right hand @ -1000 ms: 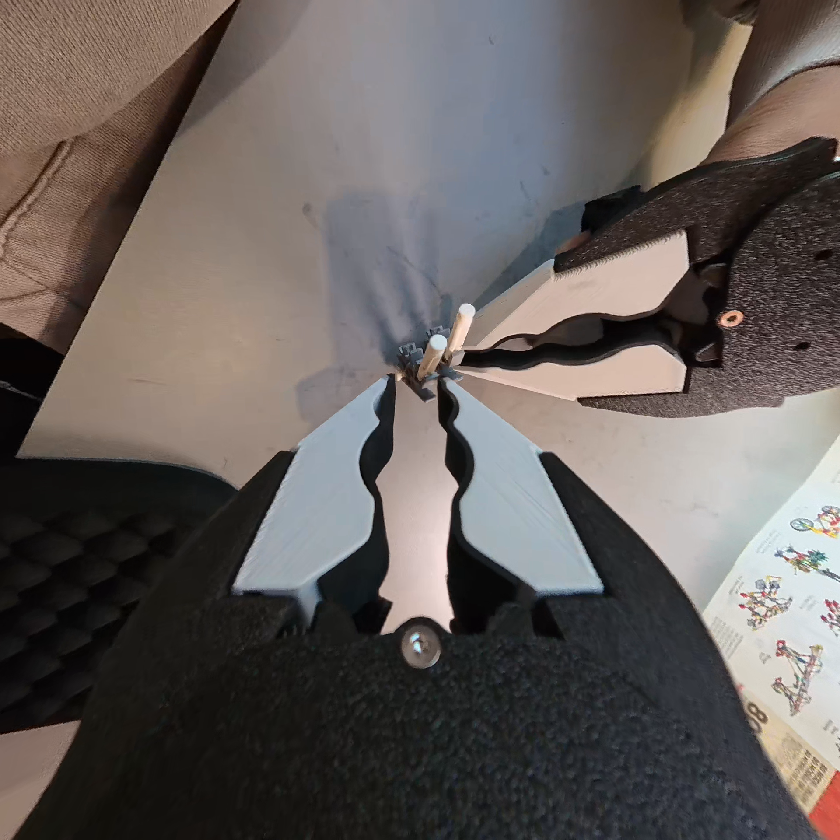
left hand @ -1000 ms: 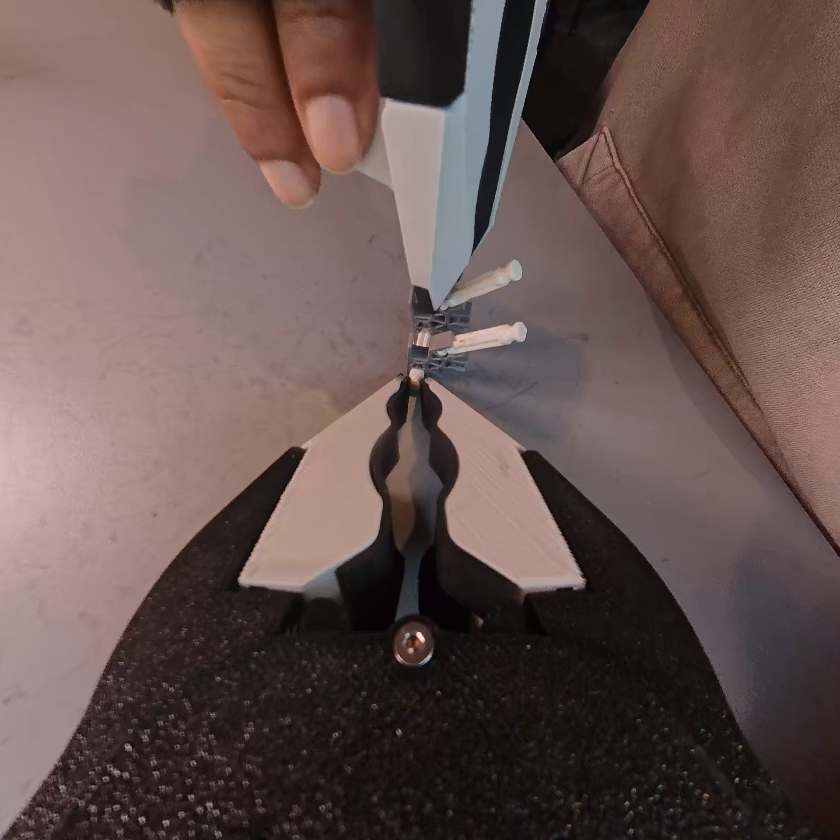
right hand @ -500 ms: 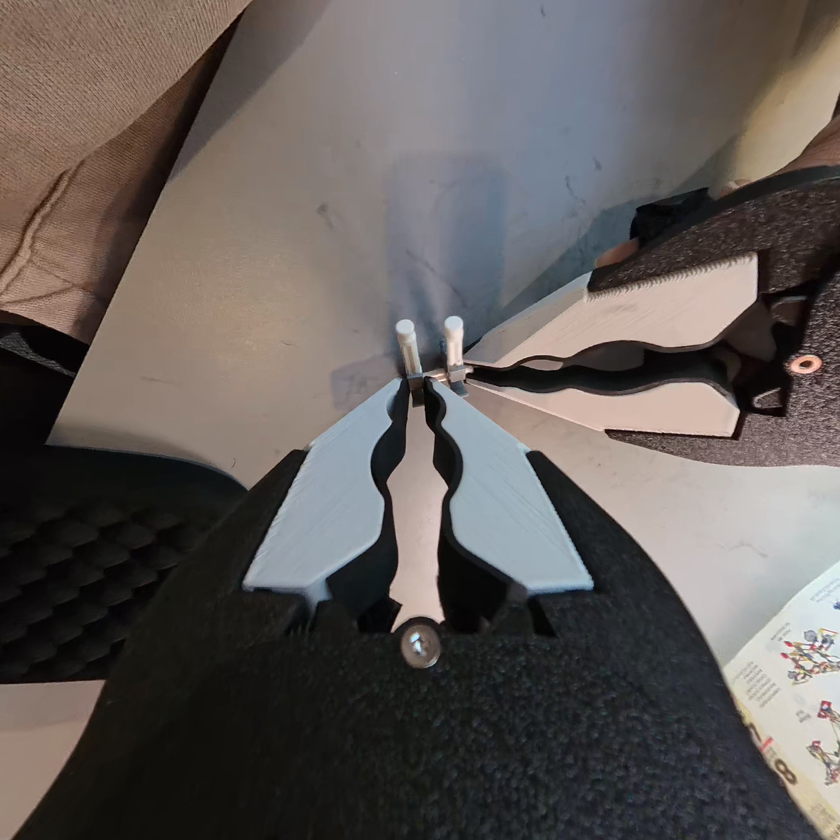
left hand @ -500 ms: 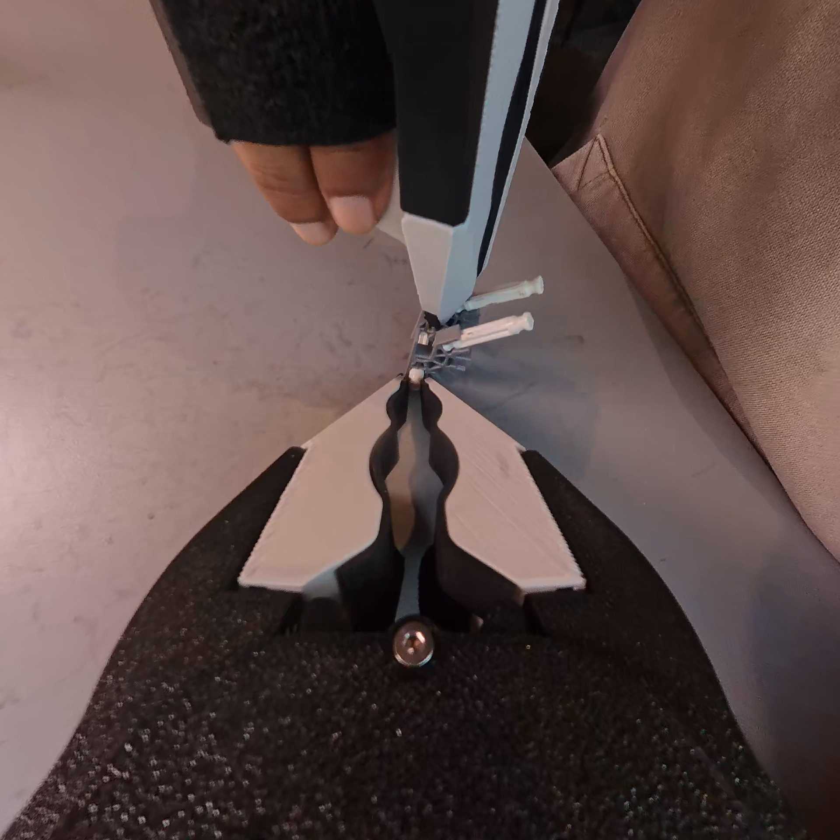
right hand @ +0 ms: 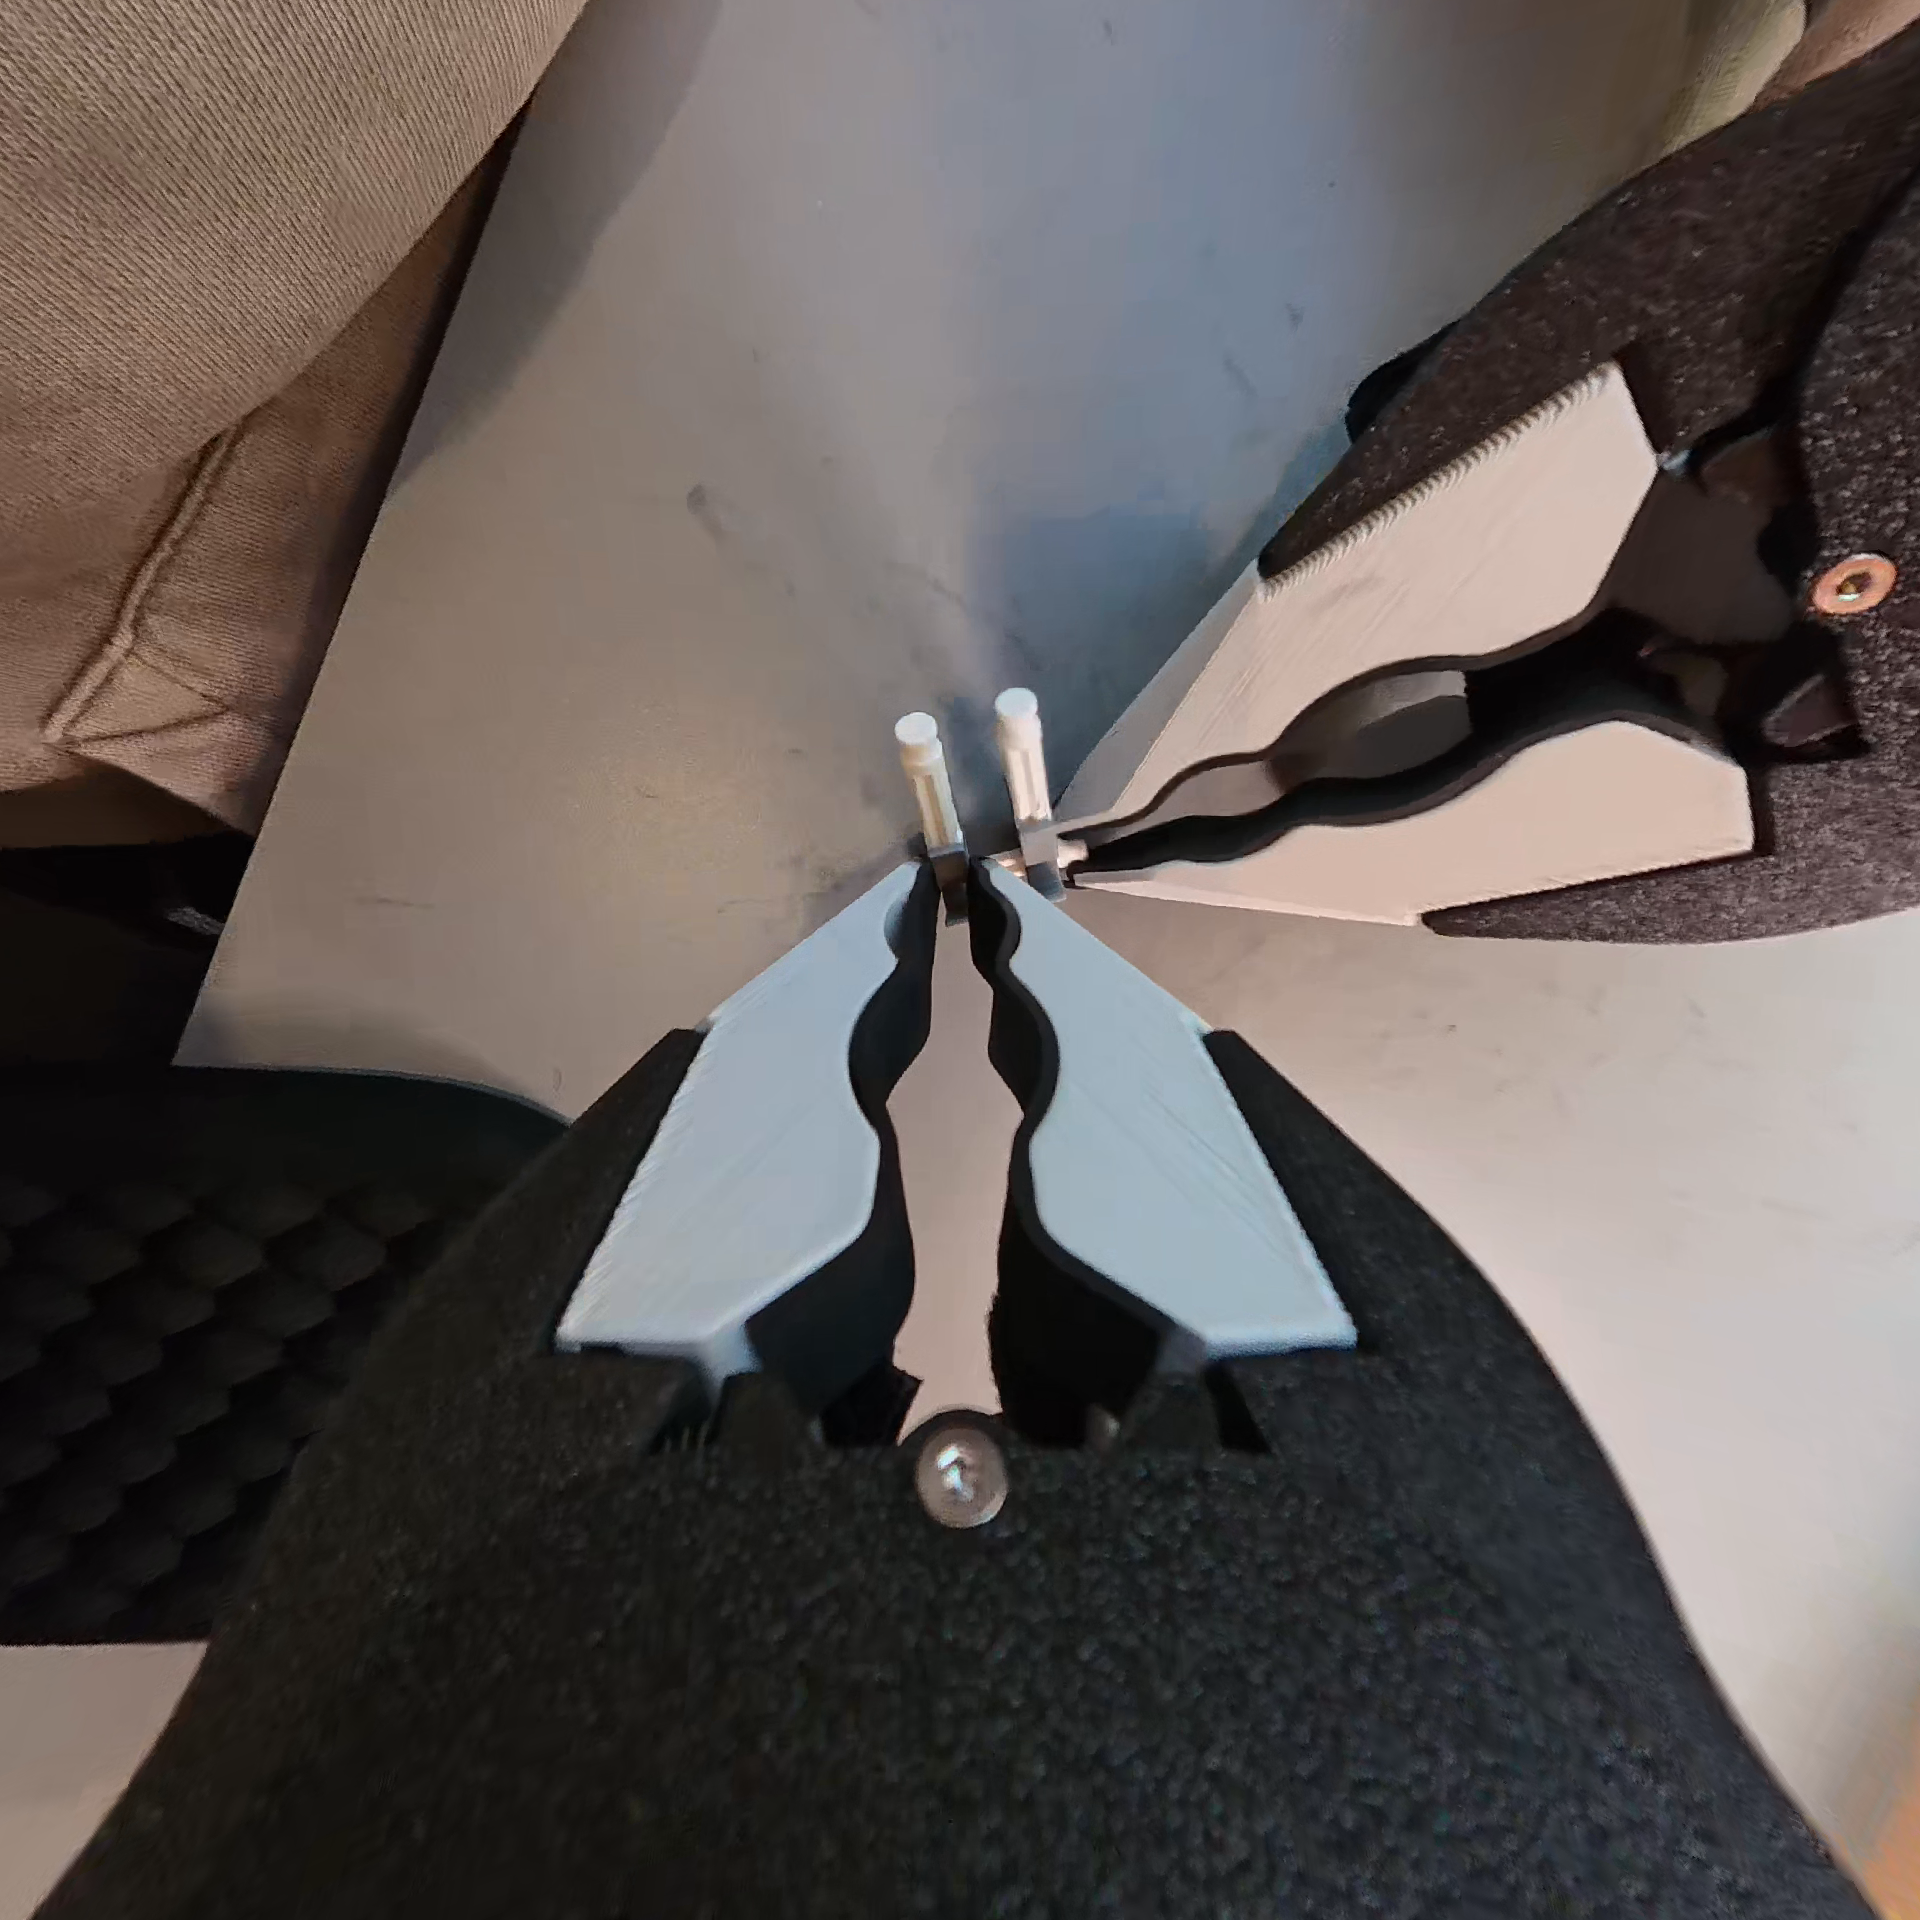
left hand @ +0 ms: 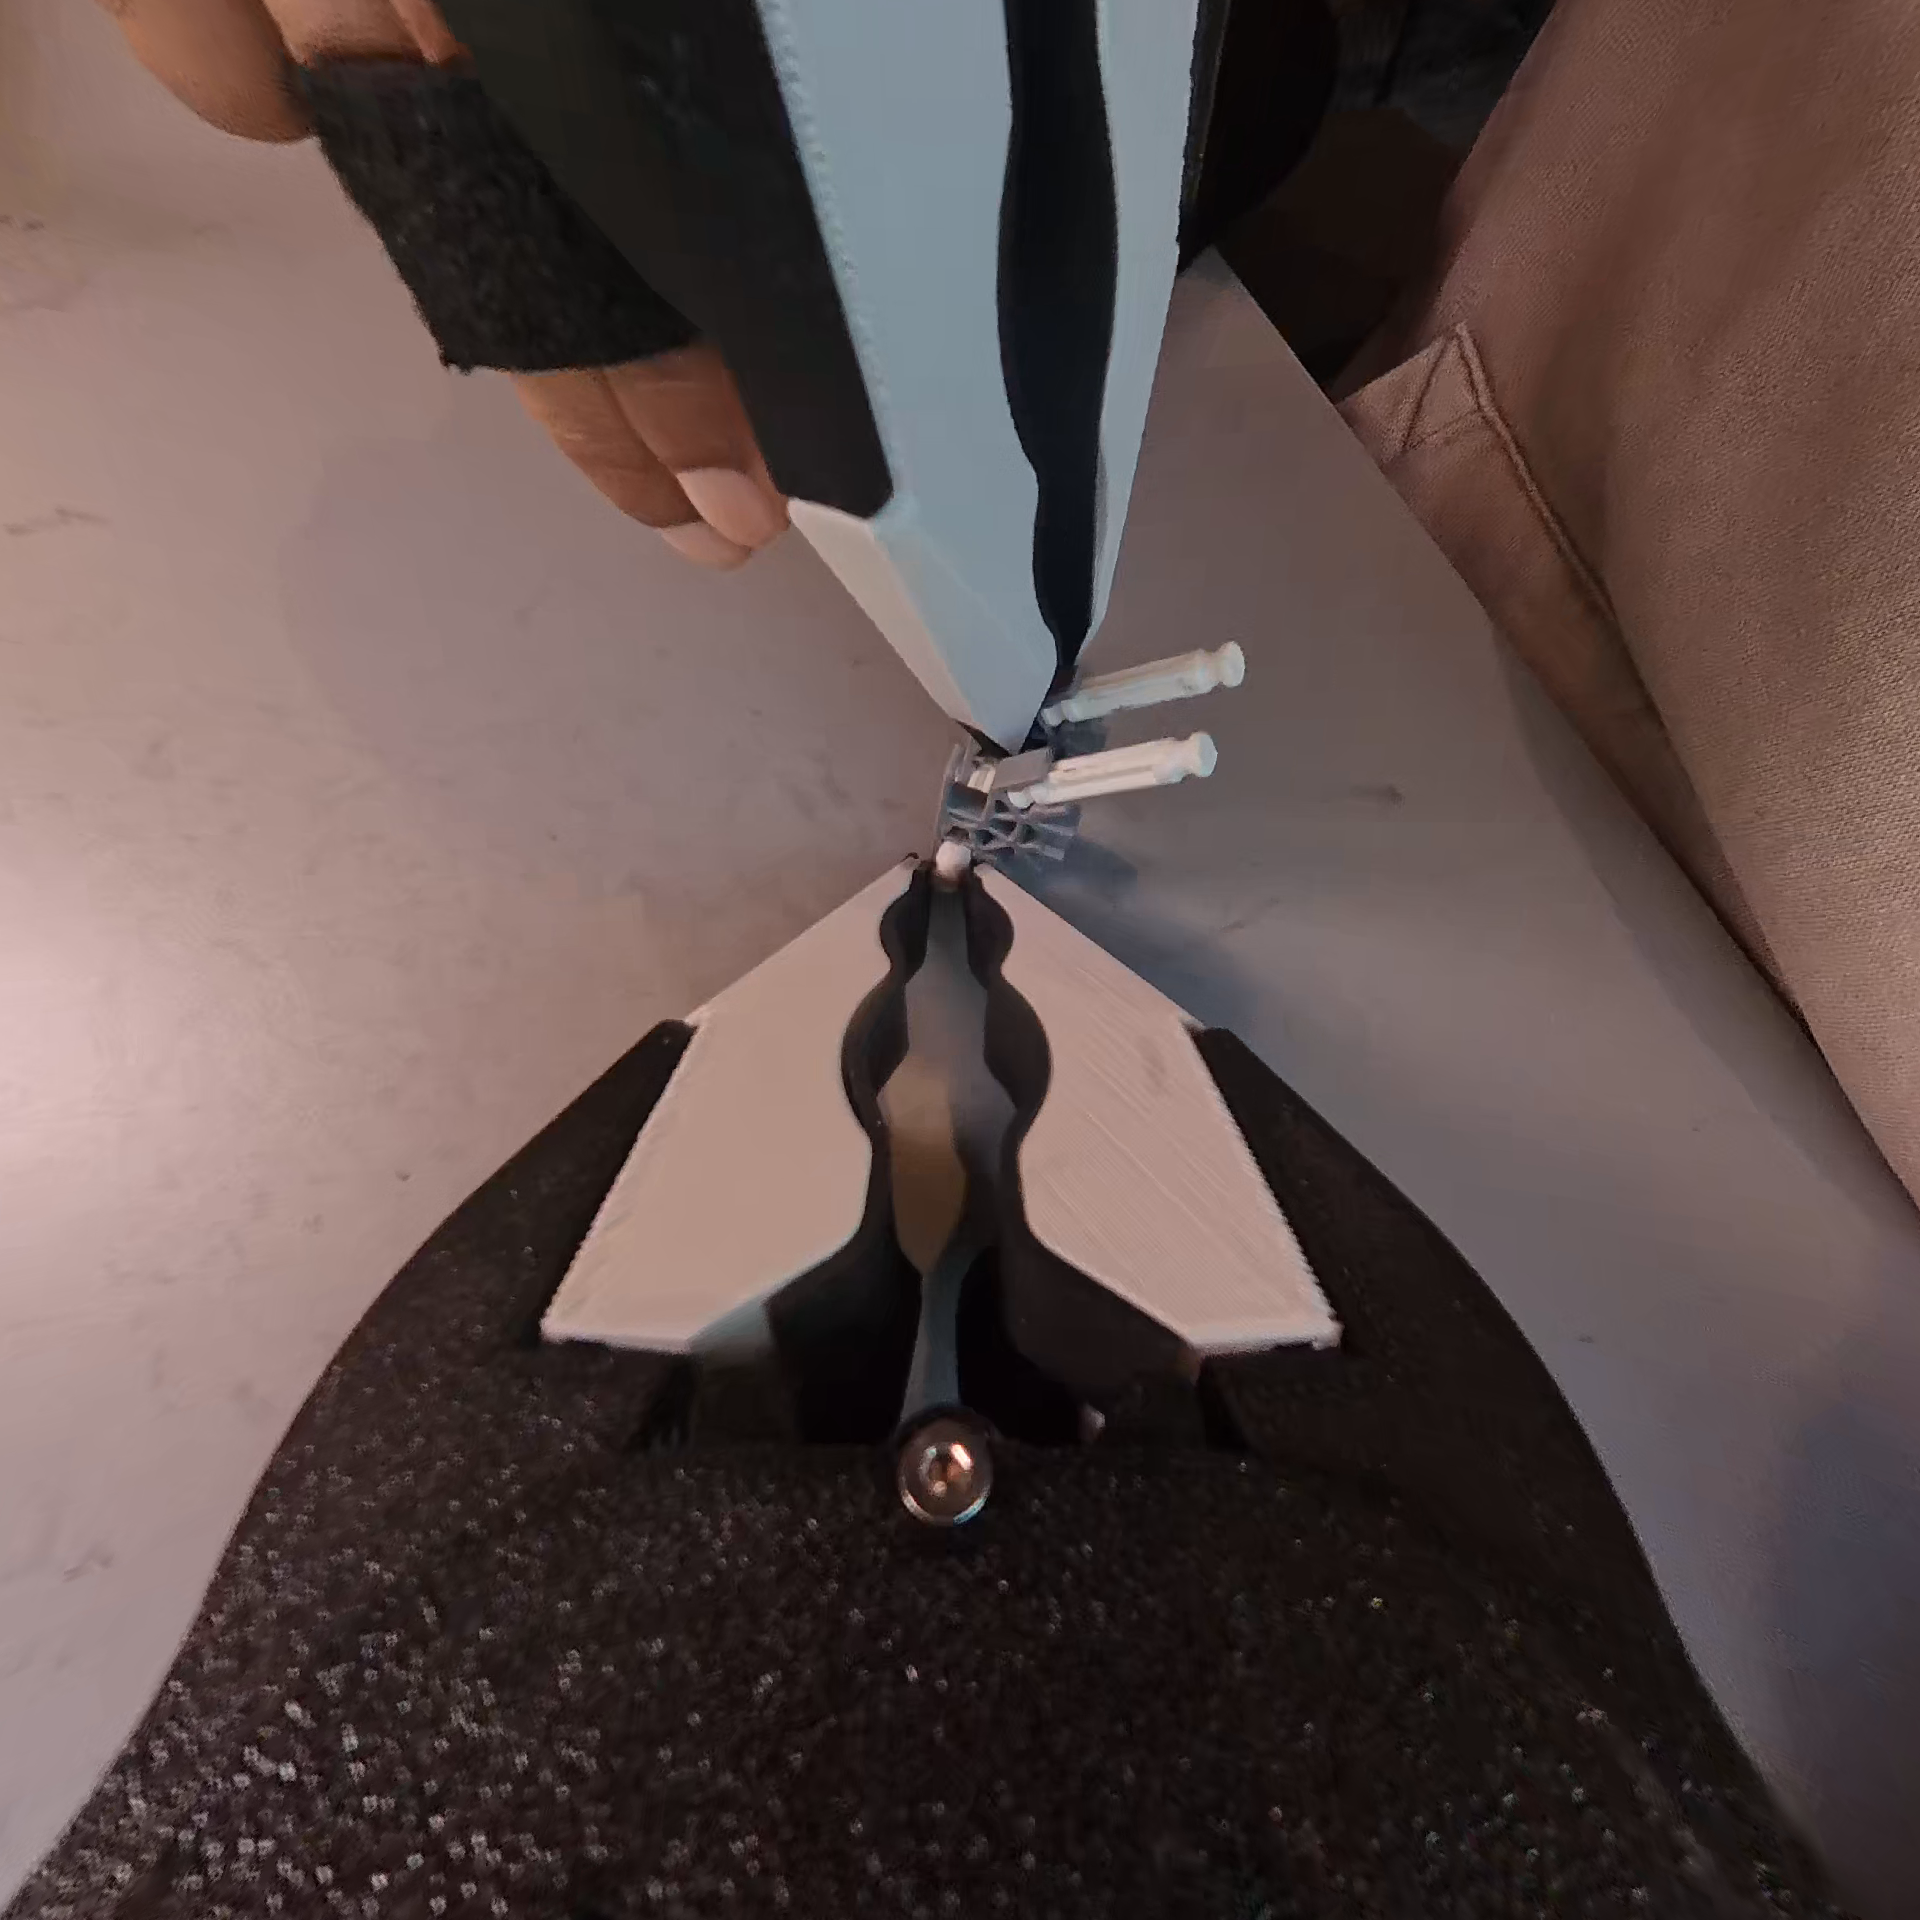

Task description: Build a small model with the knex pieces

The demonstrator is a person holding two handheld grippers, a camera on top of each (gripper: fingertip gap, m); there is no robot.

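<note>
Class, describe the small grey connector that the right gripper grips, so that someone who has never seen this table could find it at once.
Start at the pale grey table, where two grippers meet tip to tip. In the right wrist view, the right gripper has its jaws closed on a small grey connector with a white rod standing up from it. Its twin, with its own rod, sits beside it at the left gripper.

A small assembly of grey connectors (left hand: 1006,821) with two white rods (left hand: 1127,769) side by side hangs above the grey table (left hand: 416,831), pinched between both grippers' tips.
</note>
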